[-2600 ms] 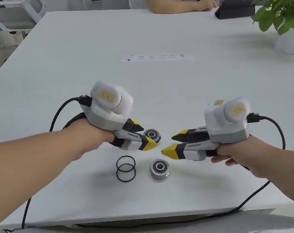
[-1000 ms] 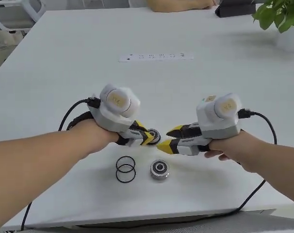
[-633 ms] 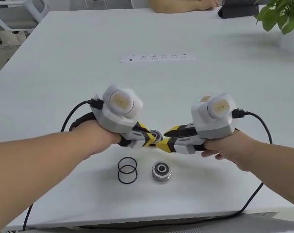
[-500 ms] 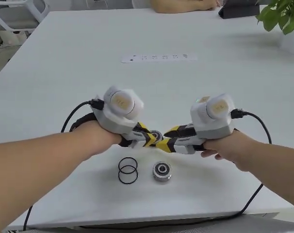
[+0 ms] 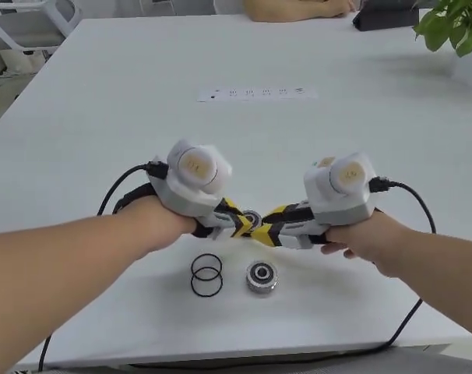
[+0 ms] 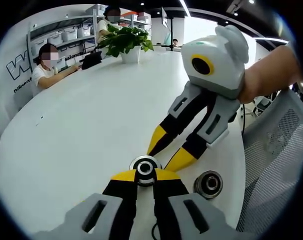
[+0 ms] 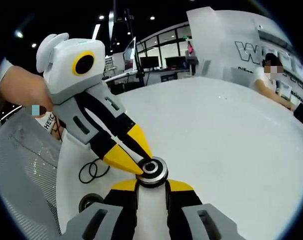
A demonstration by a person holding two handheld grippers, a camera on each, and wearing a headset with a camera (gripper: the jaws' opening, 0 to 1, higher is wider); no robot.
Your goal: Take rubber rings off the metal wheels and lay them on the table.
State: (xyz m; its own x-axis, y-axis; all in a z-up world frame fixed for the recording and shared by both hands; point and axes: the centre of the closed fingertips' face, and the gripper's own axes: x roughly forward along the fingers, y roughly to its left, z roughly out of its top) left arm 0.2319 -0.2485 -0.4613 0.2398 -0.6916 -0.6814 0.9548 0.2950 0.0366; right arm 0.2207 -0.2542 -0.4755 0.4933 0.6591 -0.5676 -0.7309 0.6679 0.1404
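The white table [image 5: 127, 93] runs from the lower edge of the head view to its top. Low in the centre of that view the two grippers meet tip to tip above it. The left gripper [image 5: 237, 225] comes in from the left, and its yellow-tipped jaws are clamped on a metal wheel [image 5: 252, 218], one tip on each side. The wheel is held clear of the tabletop.

The right gripper [image 5: 265, 231] comes in from the right. Its jaws stand apart, one tip on each side of the same wheel. Whether they touch the wheel's rim cannot be told.

A leafy plant [image 5: 452, 23] sits in the upper right corner, well away from the grippers. A white power strip [image 5: 255, 94] lies flat in the upper middle. A black cable [image 5: 115, 199] trails from the left gripper toward the lower left edge, and another cable [image 5: 419, 206] curves from the right gripper to the lower right.

Just below the gripper tips a second wheel [image 5: 261, 276] lies flat on the table. Two black rubber rings [image 5: 206, 275] lie overlapping each other just to its left. Nothing sits between the jaws and the held wheel.
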